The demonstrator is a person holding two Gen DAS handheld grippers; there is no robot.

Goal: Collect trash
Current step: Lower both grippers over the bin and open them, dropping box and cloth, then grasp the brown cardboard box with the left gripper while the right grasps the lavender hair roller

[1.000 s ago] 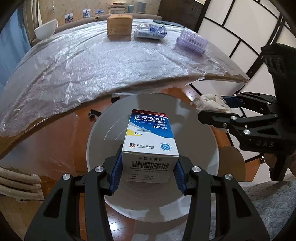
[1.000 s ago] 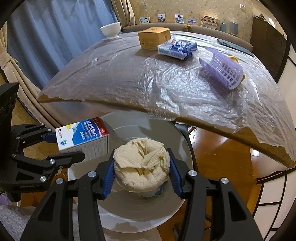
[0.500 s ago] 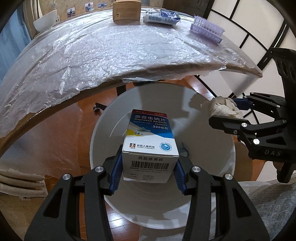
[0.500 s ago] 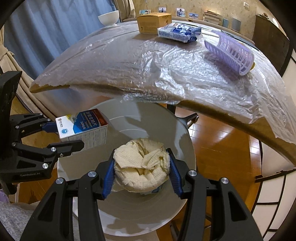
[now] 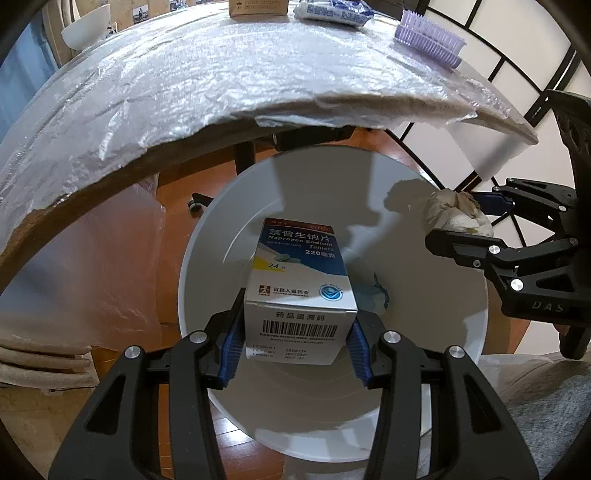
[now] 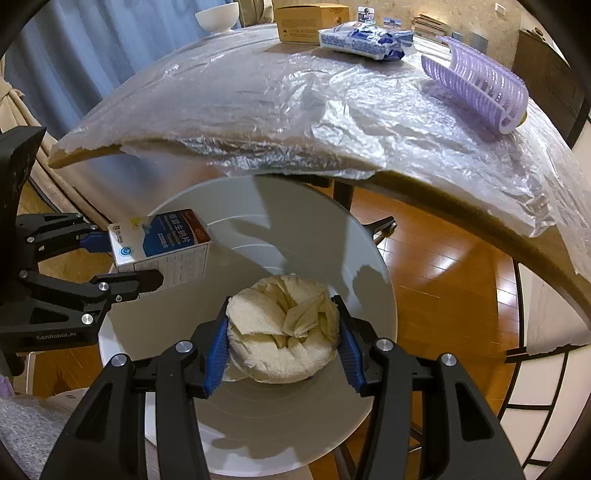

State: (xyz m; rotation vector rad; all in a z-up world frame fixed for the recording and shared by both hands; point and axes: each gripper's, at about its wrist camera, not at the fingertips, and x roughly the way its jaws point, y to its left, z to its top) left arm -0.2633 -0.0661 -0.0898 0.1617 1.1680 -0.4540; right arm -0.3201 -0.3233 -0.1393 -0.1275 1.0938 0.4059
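My left gripper is shut on a white and blue medicine box, held over the mouth of a white round bin that stands on the floor below the table edge. My right gripper is shut on a crumpled cream paper towel, also over the bin. In the left wrist view the towel and right gripper show at the bin's right rim. The right wrist view has the box and left gripper at the bin's left rim.
The table, wrapped in crinkled clear plastic, overhangs the bin's far side. On it lie a cardboard box, a blue and white packet, a purple slotted rack and a white bowl. Wood floor lies to the right.
Both grippers have sunk toward the bin with their loads; the bin looks larger and the table edge has risen in both views. Neither grip has changed.
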